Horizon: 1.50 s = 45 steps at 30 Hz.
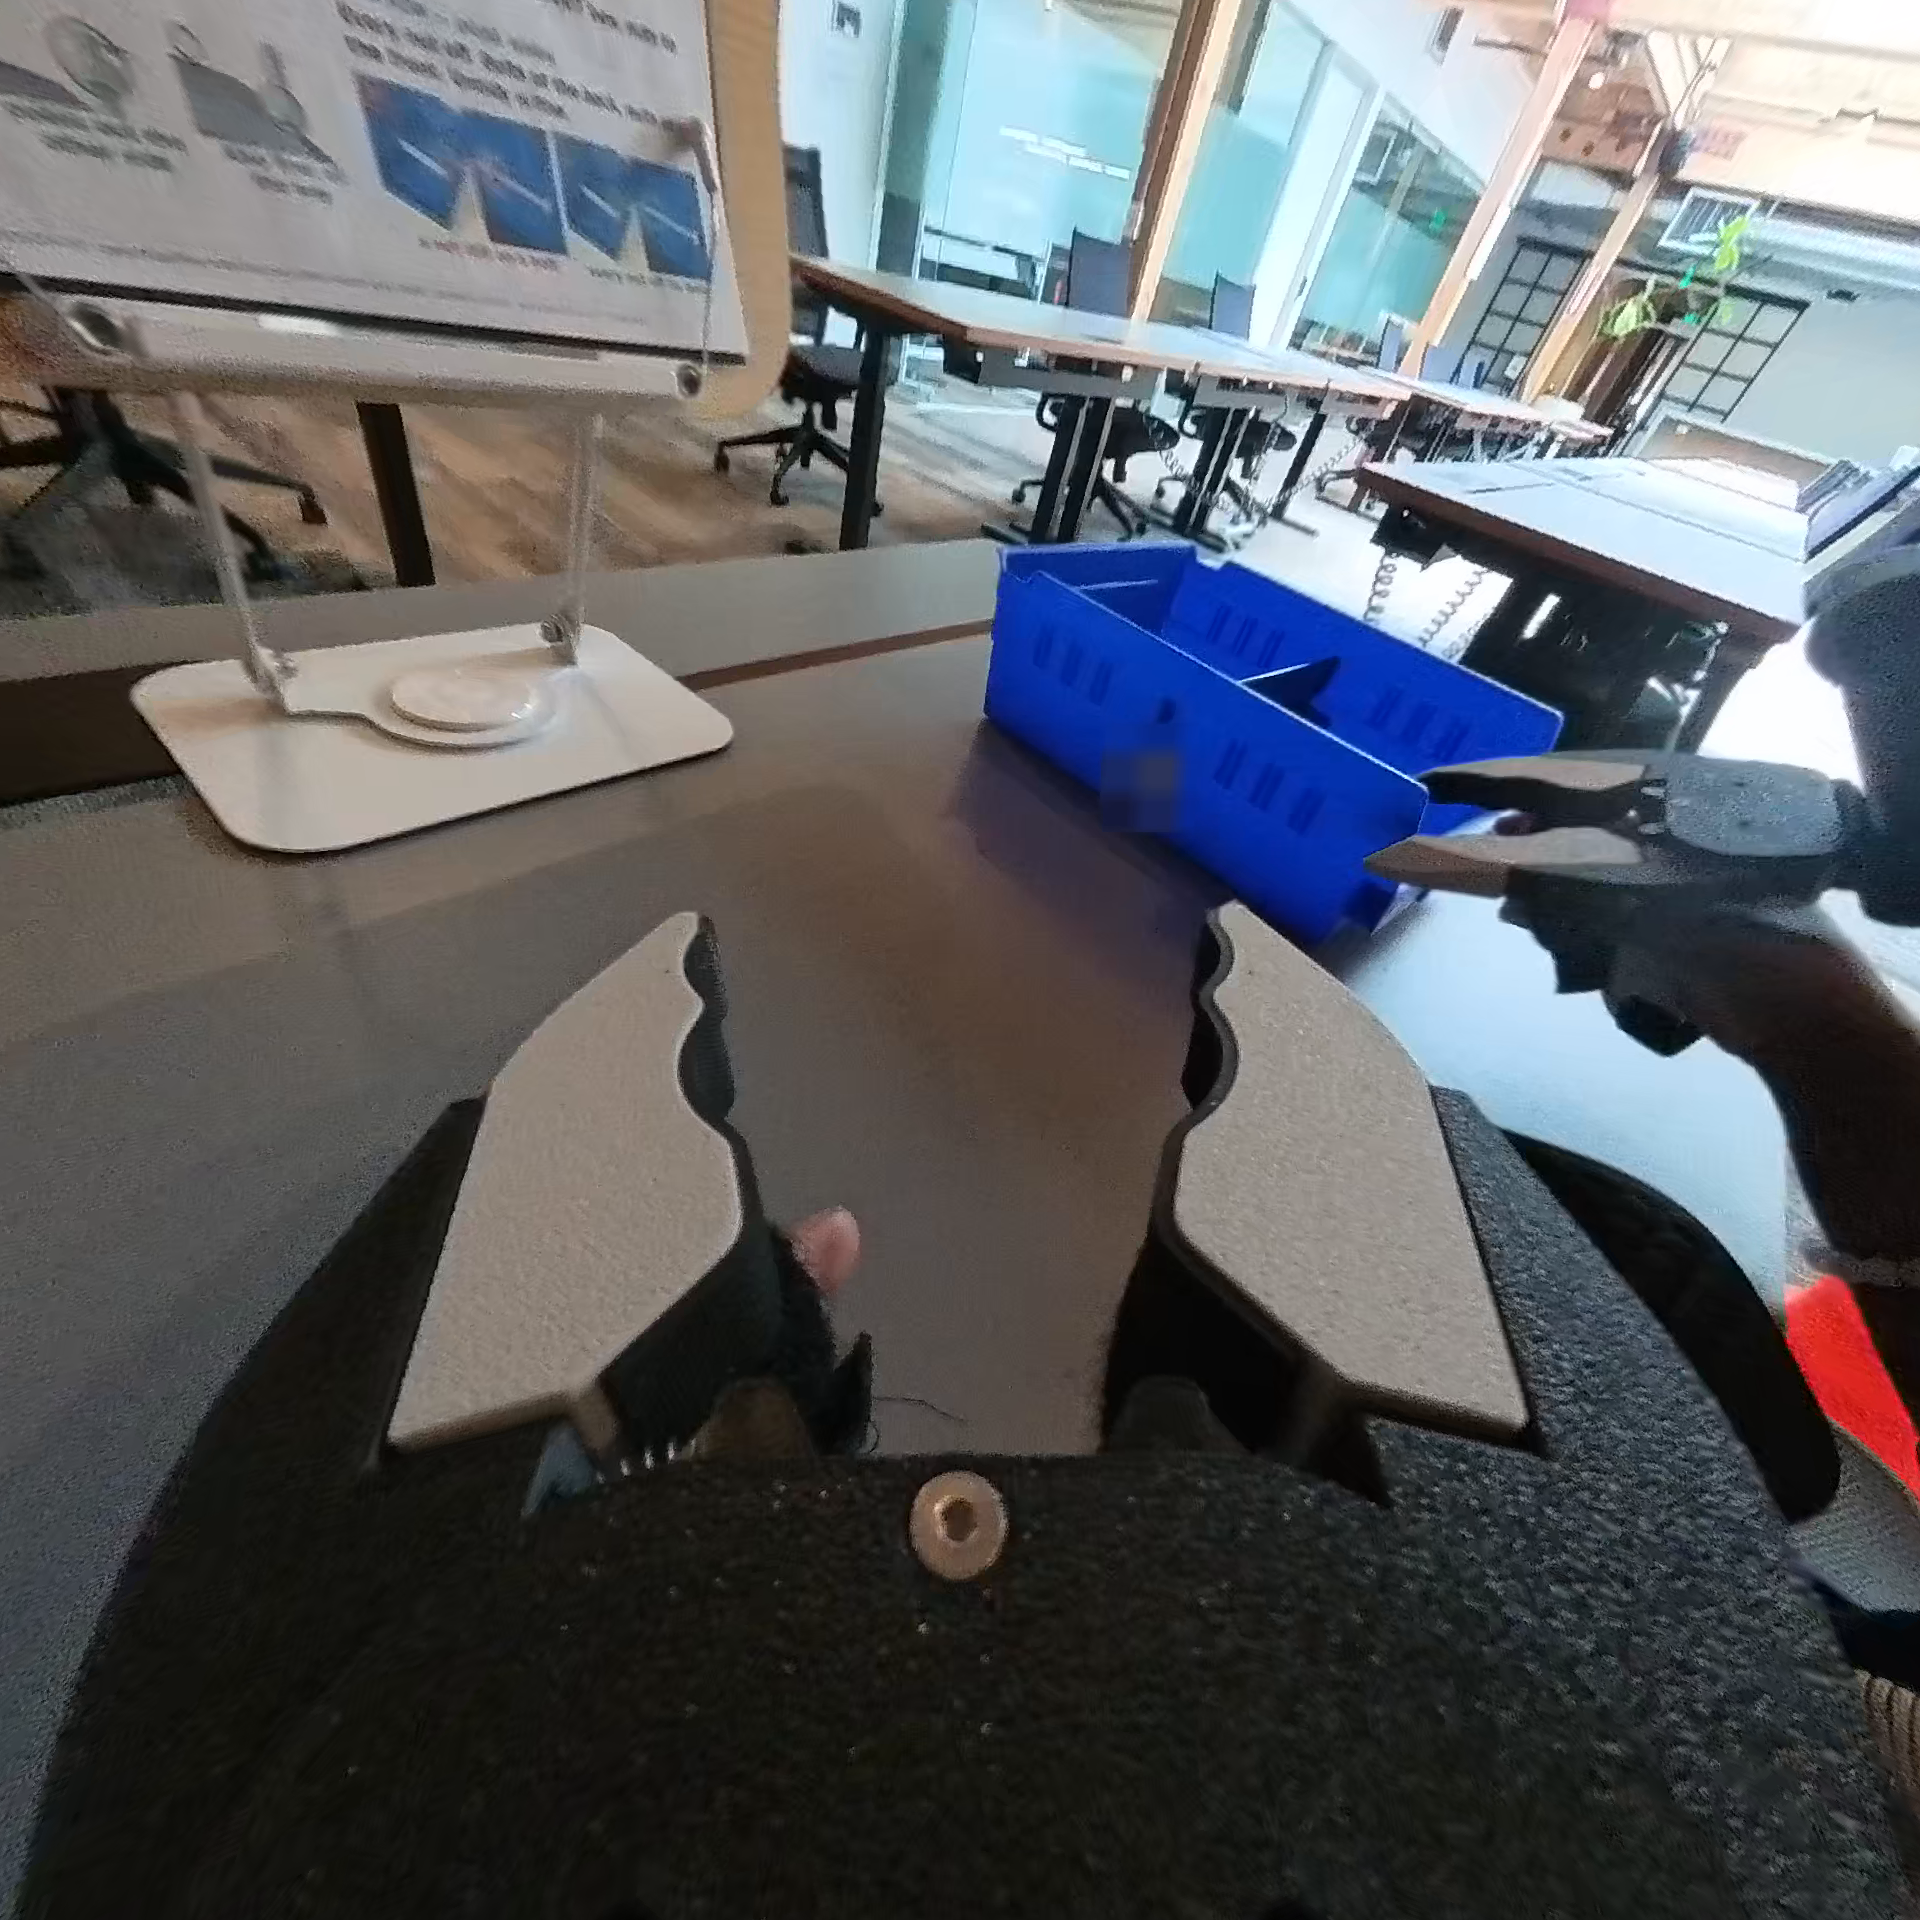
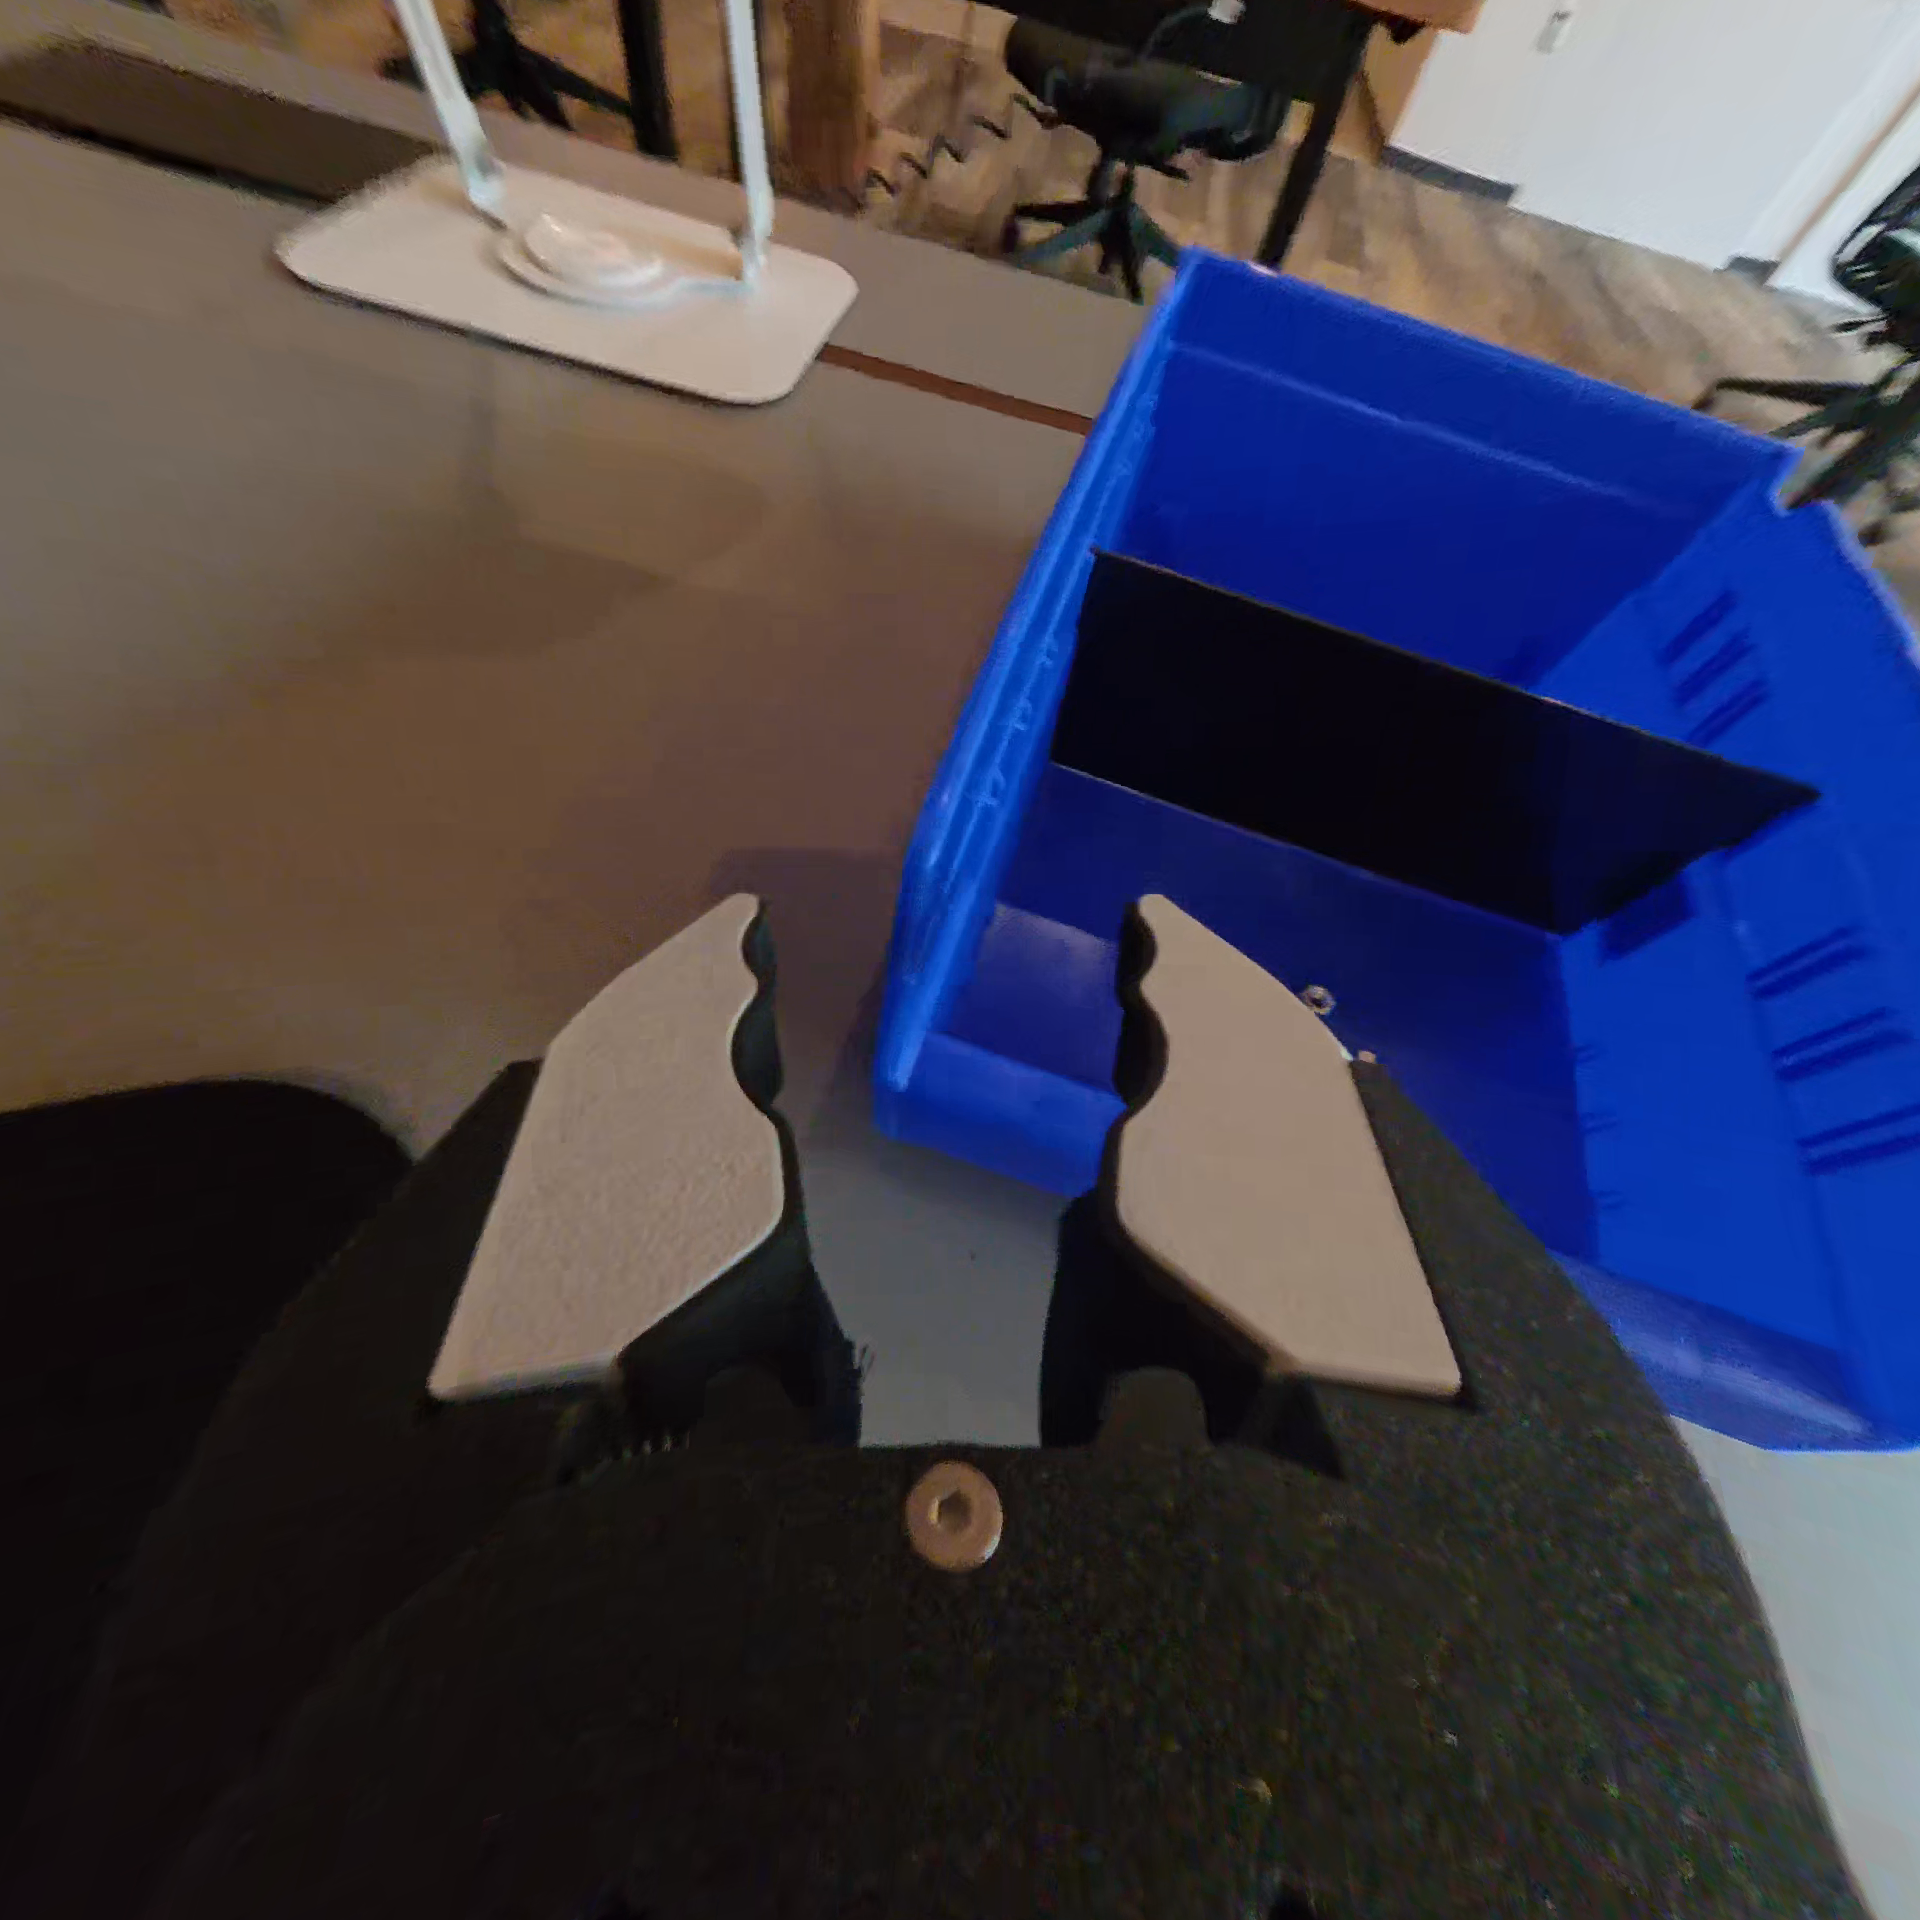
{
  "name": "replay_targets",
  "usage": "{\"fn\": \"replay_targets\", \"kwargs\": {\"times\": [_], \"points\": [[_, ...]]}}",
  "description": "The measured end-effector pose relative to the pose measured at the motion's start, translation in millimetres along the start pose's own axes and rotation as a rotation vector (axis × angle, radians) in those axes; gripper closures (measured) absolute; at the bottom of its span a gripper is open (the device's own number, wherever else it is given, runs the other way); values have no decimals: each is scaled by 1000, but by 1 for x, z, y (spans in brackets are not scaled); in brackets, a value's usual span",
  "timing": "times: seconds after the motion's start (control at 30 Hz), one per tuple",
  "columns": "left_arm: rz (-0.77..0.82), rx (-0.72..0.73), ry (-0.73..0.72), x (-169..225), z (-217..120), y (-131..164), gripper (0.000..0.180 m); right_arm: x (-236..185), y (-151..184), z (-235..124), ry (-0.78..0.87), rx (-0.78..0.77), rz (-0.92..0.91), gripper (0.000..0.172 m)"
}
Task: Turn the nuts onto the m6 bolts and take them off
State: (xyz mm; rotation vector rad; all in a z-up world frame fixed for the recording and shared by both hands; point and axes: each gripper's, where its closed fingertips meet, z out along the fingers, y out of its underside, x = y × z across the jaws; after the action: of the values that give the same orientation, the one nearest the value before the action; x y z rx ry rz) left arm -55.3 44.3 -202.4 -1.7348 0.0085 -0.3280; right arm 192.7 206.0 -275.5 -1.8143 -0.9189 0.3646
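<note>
A blue bin (image 2: 1714, 935) with a black divider (image 2: 1403, 727) stands on the grey table (image 2: 416, 675). A small metal nut (image 2: 1317, 1000) lies on the floor of its near compartment, and another small metal piece (image 2: 1366, 1058) lies beside it. My right gripper (image 2: 945, 909) is open and holds nothing. It hovers over the bin's near left corner, and it also shows in the left wrist view (image 1: 1413, 826) at the bin's (image 1: 1247, 748) near end. My left gripper (image 1: 961, 925) is open and holds nothing, above bare table left of the bin. No bolt shows.
A sign stand with a white base plate (image 1: 416, 727) stands at the table's back left, also in the right wrist view (image 2: 582, 270). Its printed sheet (image 1: 364, 156) rises above it. Office desks and chairs (image 1: 1143, 416) lie beyond the table's far edge.
</note>
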Motion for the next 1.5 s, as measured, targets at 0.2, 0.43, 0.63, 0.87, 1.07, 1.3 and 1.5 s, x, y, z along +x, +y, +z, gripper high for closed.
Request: {"fn": "replay_targets", "kwargs": {"times": [0.2, 0.43, 0.63, 0.87, 1.07, 1.3, 1.5], "points": [[80, -42, -105, 9, 5, -6, 93, 4, 5, 16, 99, -103, -181, 164], [238, -6, -602, -64, -114, -5, 98, 7, 6, 18, 164, -103, -191, 166], [247, -62, -1006, -140, -221, 15, 106, -1, 4, 18, 151, -86, -181, 167], [204, -255, -977, -183, -209, 53, 121, -16, -1, 19, 123, -83, -171, 166], [204, -265, -976, -195, -198, 60, 170, -32, -8, 23, 108, -78, -174, 166], [214, -258, -950, -189, -188, 59, 177, -58, -14, 27, 69, -68, -165, 166], [243, -283, -922, -163, -165, 61, 176, -88, -25, 30, 24, -72, -211, 165]]}}
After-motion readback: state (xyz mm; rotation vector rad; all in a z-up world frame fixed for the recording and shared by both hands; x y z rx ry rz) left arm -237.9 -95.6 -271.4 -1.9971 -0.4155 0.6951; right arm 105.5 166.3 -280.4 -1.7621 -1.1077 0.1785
